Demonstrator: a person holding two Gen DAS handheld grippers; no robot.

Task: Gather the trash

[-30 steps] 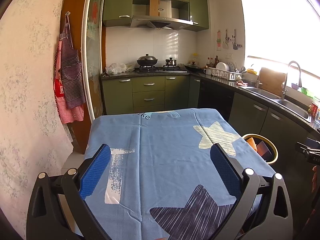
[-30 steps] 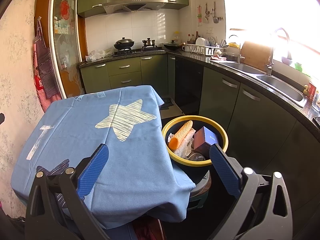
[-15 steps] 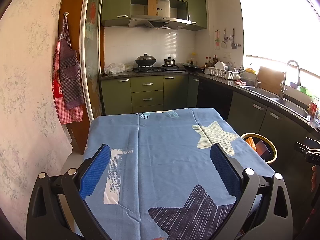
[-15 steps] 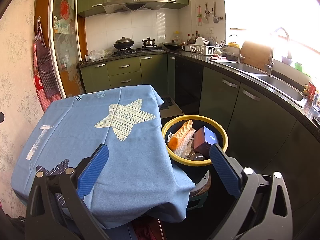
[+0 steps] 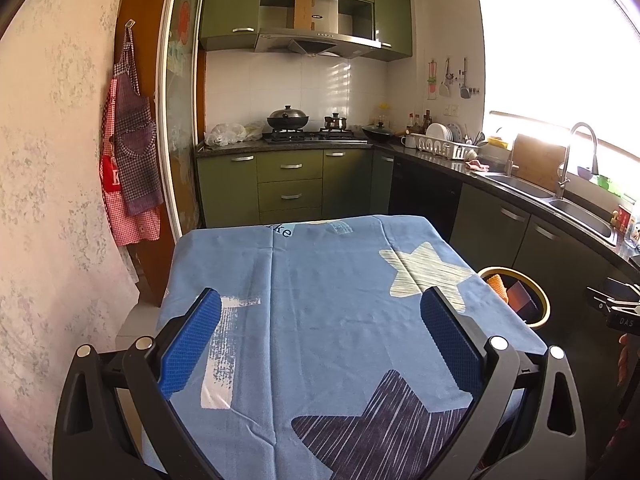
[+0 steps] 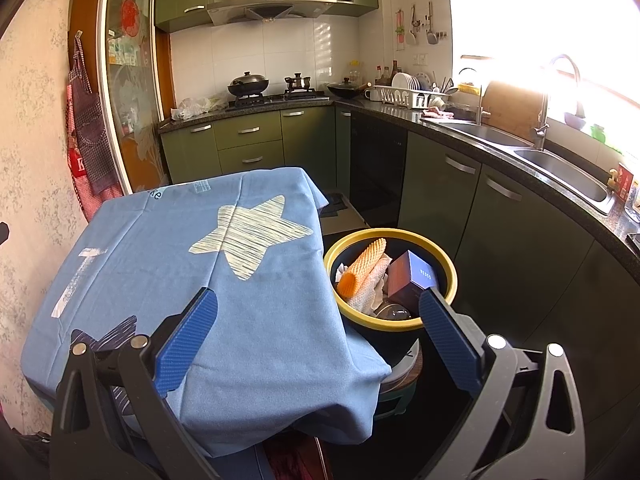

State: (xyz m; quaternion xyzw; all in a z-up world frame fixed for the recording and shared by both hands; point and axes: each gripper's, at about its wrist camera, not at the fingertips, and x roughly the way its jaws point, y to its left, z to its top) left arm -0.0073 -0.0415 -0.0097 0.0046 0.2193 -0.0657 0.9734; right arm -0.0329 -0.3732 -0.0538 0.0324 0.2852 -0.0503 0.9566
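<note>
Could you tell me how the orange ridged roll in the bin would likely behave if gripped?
The orange roll looks like soft ridged foam, so probably light and squashy. It leans loosely on crumpled paper in the yellow-rimmed bin, so it may slide or roll.

A: Item one, lettering on the tablecloth (image 5: 320, 300)?
B: Dark letters "ke" at its far edge, the start cut off by a fold; the right wrist view shows only a curved fragment of the same word.
A: Item two, the red apron (image 5: 110, 176) on the wall?
B: One white letter, "K"; the rest is covered by the checked apron over it.
A: Item three, the brown box (image 6: 412, 278) in the bin (image 6: 448, 268)?
B: A short pale word on its side face, too small to read with certainty.
A: Item four, the black device (image 5: 624, 312) at the right edge of the left wrist view?
B: "DAS", cut off by the frame.
A: Range hood (image 5: 316, 42)?
B: A small badge, illegible.
</note>
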